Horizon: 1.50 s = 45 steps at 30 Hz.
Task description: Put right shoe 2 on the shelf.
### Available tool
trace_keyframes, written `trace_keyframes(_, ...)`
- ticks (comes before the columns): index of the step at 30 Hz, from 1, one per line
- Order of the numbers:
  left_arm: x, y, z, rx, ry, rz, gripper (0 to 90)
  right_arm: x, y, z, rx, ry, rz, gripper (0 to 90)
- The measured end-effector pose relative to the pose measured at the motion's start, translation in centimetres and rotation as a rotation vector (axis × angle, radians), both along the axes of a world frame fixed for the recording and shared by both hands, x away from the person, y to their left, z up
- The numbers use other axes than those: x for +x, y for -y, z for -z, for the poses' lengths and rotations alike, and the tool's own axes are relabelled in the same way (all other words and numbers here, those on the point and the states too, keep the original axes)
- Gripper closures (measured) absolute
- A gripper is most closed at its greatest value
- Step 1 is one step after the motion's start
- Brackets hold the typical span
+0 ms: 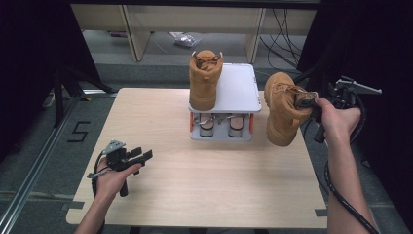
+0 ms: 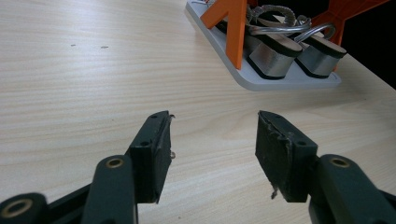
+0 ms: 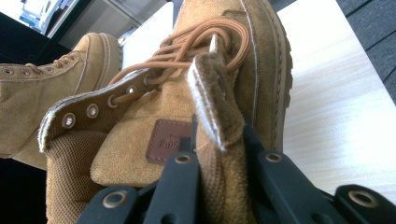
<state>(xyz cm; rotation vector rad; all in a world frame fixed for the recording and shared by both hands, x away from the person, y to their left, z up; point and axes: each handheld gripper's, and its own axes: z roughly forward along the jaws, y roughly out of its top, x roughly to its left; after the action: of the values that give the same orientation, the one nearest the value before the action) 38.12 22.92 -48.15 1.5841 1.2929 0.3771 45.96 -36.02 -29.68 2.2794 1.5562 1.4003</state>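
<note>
Right hand-held gripper [image 1: 311, 103]: jaws were closed on the collar of a tan suede boot [image 1: 284, 109], one jaw inside the collar and one outside, seen close in the right gripper view [image 3: 219, 154].
Held boot: hung in the air at the right edge of the table [image 1: 204, 190], toe pointing down, just right of the shoe rack [image 1: 238, 90]; whether its sole touched the table could not be told.
Boot details: brown laces [image 3: 196, 44], metal eyelets, a small brown label patch [image 3: 168, 140] on the tongue.
Second boot [image 1: 204, 78]: stood upright on the rack's white top shelf, left half, toe toward the person.
Lower shelf: a pair of silver heeled sandals [image 2: 280, 46] sat side by side between orange supports [image 2: 233, 23].
Left hand-held gripper [image 1: 131, 157]: rested low on the table at front left, well apart from the rack; jaws stood wide apart with nothing between them [image 2: 212, 140].
</note>
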Motion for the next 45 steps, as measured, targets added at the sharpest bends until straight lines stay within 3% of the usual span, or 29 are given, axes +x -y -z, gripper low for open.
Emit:
trace_keyframes(1,0.0,0.0,0.0,0.0,0.001,-0.002,45.1,0.1,0.1,0.1,-0.034,0.018,-0.009,83.6)
trace_keyframes(3,-0.1,-0.1,-0.1,0.005,0.0,-0.005,45.1,0.1,-0.1,0.0,0.008,-0.005,0.009,83.6)
trace_keyframes(21,0.0,-0.2,0.0,0.003,0.001,0.0,45.1,0.8,-0.6,-0.9,0.007,0.018,0.008,83.6)
trace_keyframes(24,-0.1,-0.2,-0.1,0.006,-0.001,-0.004,45.1,0.9,-0.7,-1.1,-0.02,0.036,0.007,83.5)
trace_keyframes(28,-0.1,-0.2,-0.1,0.007,0.0,-0.006,45.1,0.9,-0.9,-1.5,0.01,0.027,0.009,83.6)
trace_keyframes(33,-0.1,-0.2,-0.1,0.006,0.0,-0.006,45.1,1.1,-0.9,-1.6,-0.013,0.035,0.013,83.6)
trace_keyframes(35,-0.1,-0.2,-0.1,0.006,0.001,-0.004,45.1,1.2,-1.1,-1.7,0.015,0.025,0.019,83.5)
trace_keyframes(38,-0.1,-0.1,-0.1,0.006,-0.001,-0.003,45.1,1.3,-0.9,-1.6,-0.012,0.046,0.009,83.5)
trace_keyframes(41,0.0,-0.1,0.0,0.002,0.002,0.003,45.1,1.3,-1.0,-1.9,0.022,0.032,0.017,83.5)
trace_keyframes(45,0.0,0.0,0.0,0.003,0.001,0.006,45.1,1.4,-1.1,-2.2,0.022,0.036,0.021,83.5)
